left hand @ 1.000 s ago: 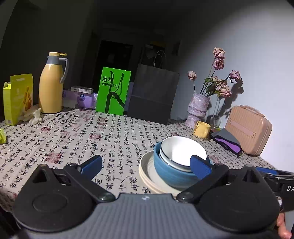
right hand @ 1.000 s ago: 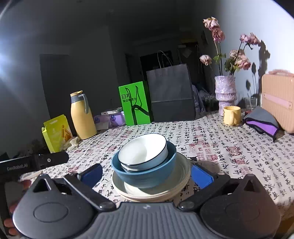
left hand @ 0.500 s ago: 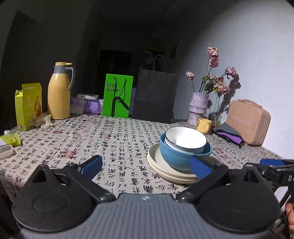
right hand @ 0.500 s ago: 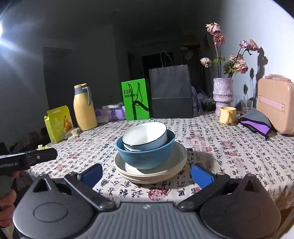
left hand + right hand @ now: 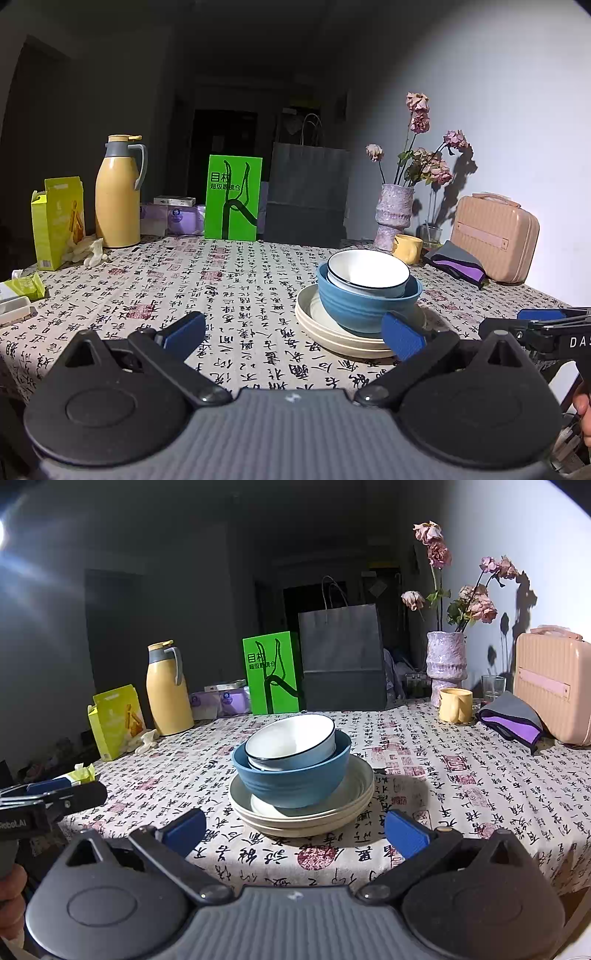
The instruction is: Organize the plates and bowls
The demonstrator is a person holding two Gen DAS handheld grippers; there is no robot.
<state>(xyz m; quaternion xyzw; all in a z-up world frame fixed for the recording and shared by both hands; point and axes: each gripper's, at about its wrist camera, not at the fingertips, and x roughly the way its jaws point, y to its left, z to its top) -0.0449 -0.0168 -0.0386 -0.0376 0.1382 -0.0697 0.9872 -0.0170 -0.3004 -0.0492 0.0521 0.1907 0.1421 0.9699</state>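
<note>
A white bowl sits tilted inside a blue bowl, which stands on a stack of cream plates near the table's front edge. The same white bowl, blue bowl and cream plates show in the left wrist view. My left gripper is open and empty, low at the table edge, left of the stack. My right gripper is open and empty, just in front of the stack, apart from it.
On the patterned tablecloth stand a yellow thermos, green box, black paper bag, flower vase, yellow mug, pink case, purple cloth and a yellow carton.
Both grippers have drawn back from the stack toward the table's front edge and dropped lower. The bowls and plates have not moved.
</note>
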